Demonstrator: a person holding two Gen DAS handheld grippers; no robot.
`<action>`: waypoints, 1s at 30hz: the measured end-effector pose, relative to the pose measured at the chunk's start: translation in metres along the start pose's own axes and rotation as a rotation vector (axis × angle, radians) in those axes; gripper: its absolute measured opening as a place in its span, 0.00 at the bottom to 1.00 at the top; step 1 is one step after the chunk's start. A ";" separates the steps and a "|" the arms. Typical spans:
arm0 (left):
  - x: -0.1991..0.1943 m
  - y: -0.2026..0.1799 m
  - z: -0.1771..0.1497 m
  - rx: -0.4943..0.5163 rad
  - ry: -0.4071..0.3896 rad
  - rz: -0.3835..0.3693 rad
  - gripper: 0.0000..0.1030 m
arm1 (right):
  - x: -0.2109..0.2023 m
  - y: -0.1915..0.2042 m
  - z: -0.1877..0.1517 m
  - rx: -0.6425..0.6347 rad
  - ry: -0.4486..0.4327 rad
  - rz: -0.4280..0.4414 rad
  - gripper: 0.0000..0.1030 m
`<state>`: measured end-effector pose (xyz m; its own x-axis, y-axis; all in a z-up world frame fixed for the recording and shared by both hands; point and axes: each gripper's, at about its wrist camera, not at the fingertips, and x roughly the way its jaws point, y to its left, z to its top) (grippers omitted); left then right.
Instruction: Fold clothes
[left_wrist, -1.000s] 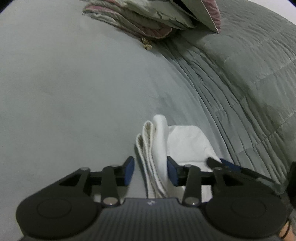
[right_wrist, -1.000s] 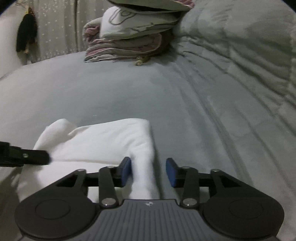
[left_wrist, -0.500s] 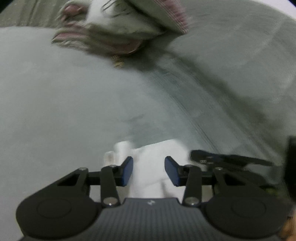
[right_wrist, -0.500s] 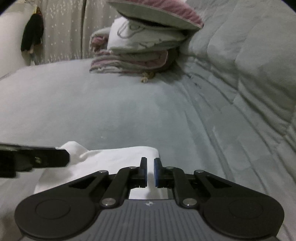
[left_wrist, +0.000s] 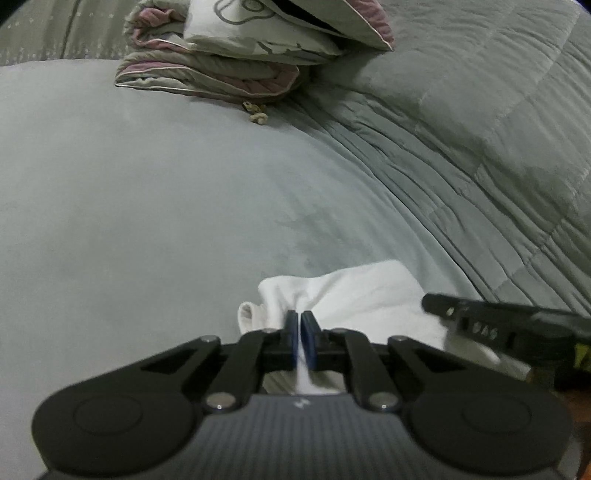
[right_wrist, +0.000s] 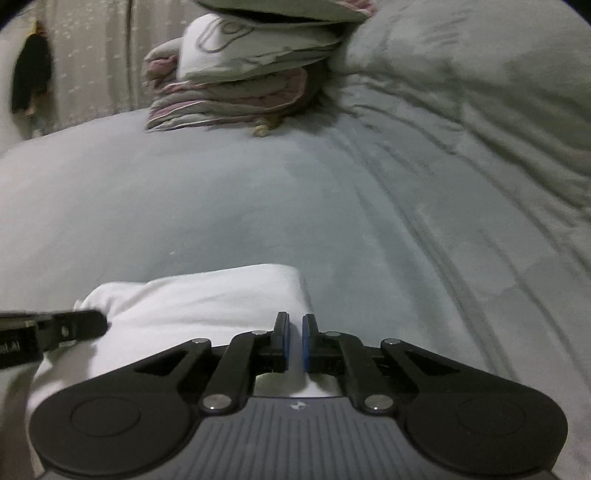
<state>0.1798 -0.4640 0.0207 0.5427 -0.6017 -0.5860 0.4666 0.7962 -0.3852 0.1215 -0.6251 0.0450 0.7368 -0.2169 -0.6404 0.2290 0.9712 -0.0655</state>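
Note:
A white folded garment (left_wrist: 354, 291) lies on the grey bed (left_wrist: 147, 203) just ahead of both grippers. My left gripper (left_wrist: 298, 321) is closing its blue pads tight on a bunched pinch at the garment's left end, with cloth squeezed between them. In the right wrist view the same garment (right_wrist: 207, 295) spreads to the left. My right gripper (right_wrist: 294, 325) is closing on its right edge, with a thin fold of cloth between the pads. Each view shows the other gripper's black finger (left_wrist: 461, 317) (right_wrist: 66, 326) at the opposite end.
A stack of folded bedding and a pillow (left_wrist: 221, 70) sits at the far end of the bed, with a small tan knot (left_wrist: 256, 110) in front of it. A quilted grey blanket (left_wrist: 461, 129) rises on the right. A dark item (right_wrist: 31, 81) hangs by the curtain.
Both grippers went from open around the garment's ends to pinched on the cloth. The left gripper rolled and shifted, so the garment now sits lower and more level in its view.

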 end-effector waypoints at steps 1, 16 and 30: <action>0.000 -0.002 -0.001 0.011 0.002 0.002 0.06 | -0.004 0.000 0.001 0.001 -0.011 0.006 0.05; 0.003 -0.019 -0.009 0.126 -0.014 0.066 0.08 | 0.028 0.021 0.004 -0.024 -0.011 0.061 0.00; 0.006 -0.019 -0.005 0.131 0.000 0.075 0.08 | -0.023 -0.007 -0.013 0.129 -0.049 0.080 0.00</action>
<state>0.1706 -0.4827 0.0206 0.5794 -0.5406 -0.6099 0.5116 0.8238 -0.2443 0.0949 -0.6252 0.0500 0.7851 -0.1470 -0.6017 0.2459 0.9656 0.0848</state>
